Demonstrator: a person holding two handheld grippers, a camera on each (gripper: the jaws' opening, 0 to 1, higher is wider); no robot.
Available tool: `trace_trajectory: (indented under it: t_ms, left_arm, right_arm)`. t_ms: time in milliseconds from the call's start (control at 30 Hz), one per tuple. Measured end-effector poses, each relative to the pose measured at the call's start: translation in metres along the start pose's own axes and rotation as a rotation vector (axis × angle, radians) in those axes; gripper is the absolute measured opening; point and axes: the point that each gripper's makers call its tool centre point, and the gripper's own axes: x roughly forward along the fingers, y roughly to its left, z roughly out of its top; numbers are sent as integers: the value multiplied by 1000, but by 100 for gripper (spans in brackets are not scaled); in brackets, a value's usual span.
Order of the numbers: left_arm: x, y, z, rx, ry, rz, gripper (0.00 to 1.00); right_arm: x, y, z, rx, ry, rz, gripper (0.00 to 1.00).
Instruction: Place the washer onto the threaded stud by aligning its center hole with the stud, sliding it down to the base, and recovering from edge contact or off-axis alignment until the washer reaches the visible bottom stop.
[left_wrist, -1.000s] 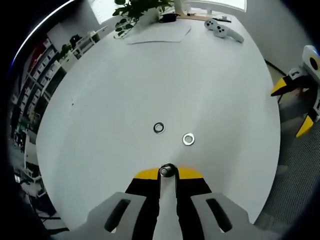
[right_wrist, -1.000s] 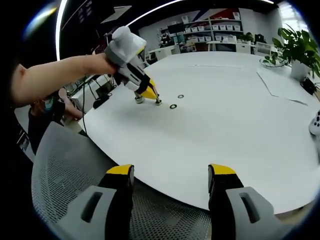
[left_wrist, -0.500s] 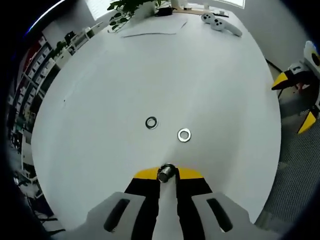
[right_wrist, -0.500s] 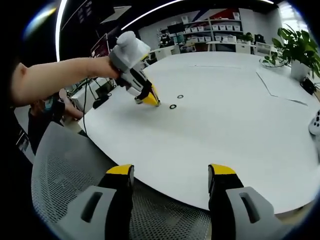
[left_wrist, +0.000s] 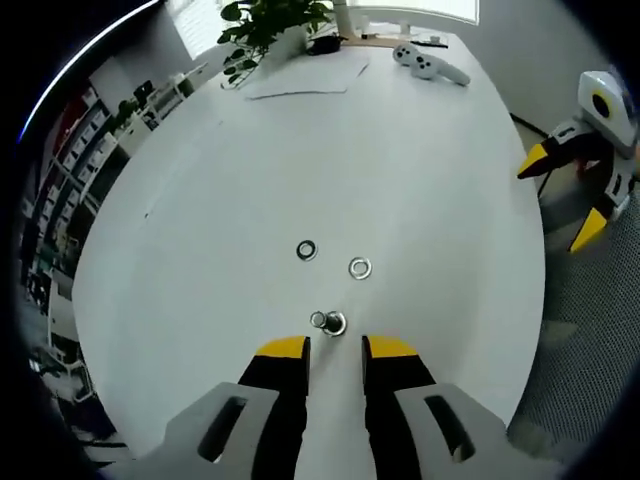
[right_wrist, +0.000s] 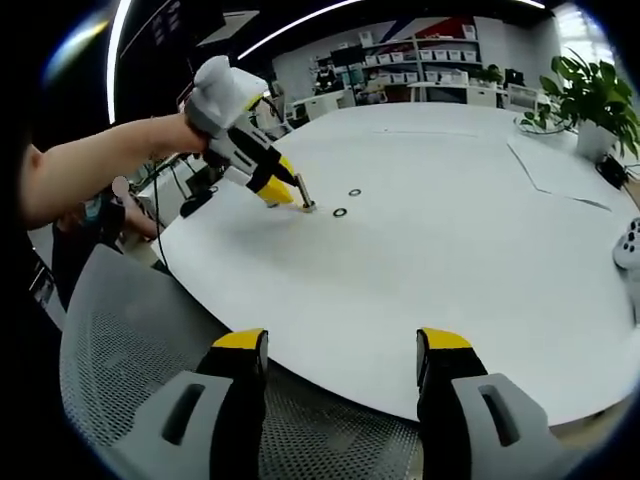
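Observation:
A short metal threaded stud (left_wrist: 328, 322) stands on the white table (left_wrist: 400, 160), just ahead of my left gripper (left_wrist: 337, 348), whose yellow-tipped jaws are open and hold nothing. Two steel washers lie flat beyond the stud: one (left_wrist: 306, 250) farther left, one (left_wrist: 359, 268) closer to the right. In the right gripper view a hand holds the left gripper (right_wrist: 285, 195) low beside the stud (right_wrist: 306, 204), with the washers (right_wrist: 340, 212) (right_wrist: 354, 192) just past it. My right gripper (right_wrist: 342, 345) hangs open over the table's near edge, far from them; it also appears off the table's right side (left_wrist: 562, 195).
A potted plant (left_wrist: 265, 25), a sheet of paper (left_wrist: 305, 75) and a white game controller (left_wrist: 428, 65) sit at the table's far end. A grey mesh chair (right_wrist: 130, 340) stands below my right gripper. Shelving (right_wrist: 440, 60) lines the room behind.
My left gripper was shut on the stud; it has opened and drawn back, leaving the stud standing on the table. The right gripper has hardly moved.

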Motion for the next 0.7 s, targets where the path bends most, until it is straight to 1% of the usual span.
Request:
trace_trajectory:
  t_ms: [133, 267, 300, 367, 400, 467, 533, 633, 700]
  left_arm:
    - [-19, 2, 2, -10, -42, 32, 19]
    - [-36, 3, 6, -50, -98, 52, 18]
    - [-39, 2, 6, -61, -110, 55, 18]
    - [-48, -6, 10, -124, -164, 55, 18]
    - [-51, -10, 10, -133, -178, 50, 18]
    - [-56, -18, 7, -129, -183, 51, 18]
    - [-60, -21, 5, -135, -192, 53, 18]
    - [-64, -29, 1, -155, -212, 37, 18]
    - [-65, -32, -3, -157, -214, 32, 18]
  right_arm:
    - [0, 0, -1, 7, 5, 0, 62]
    - [0, -1, -2, 6, 13, -11, 62]
    - [0, -2, -2, 10, 12, -15, 62]
    - [-1, -4, -3, 25, 9, -26, 62]
    - [-1, -5, -2, 31, 7, -33, 62]
    - [-2, -8, -2, 40, 5, -47, 62]
    - [-2, -9, -4, 61, 6, -52, 62]
    - [-3, -10, -6, 83, 10, -63, 62]
    - [-4, -14, -4, 104, -7, -81, 62]
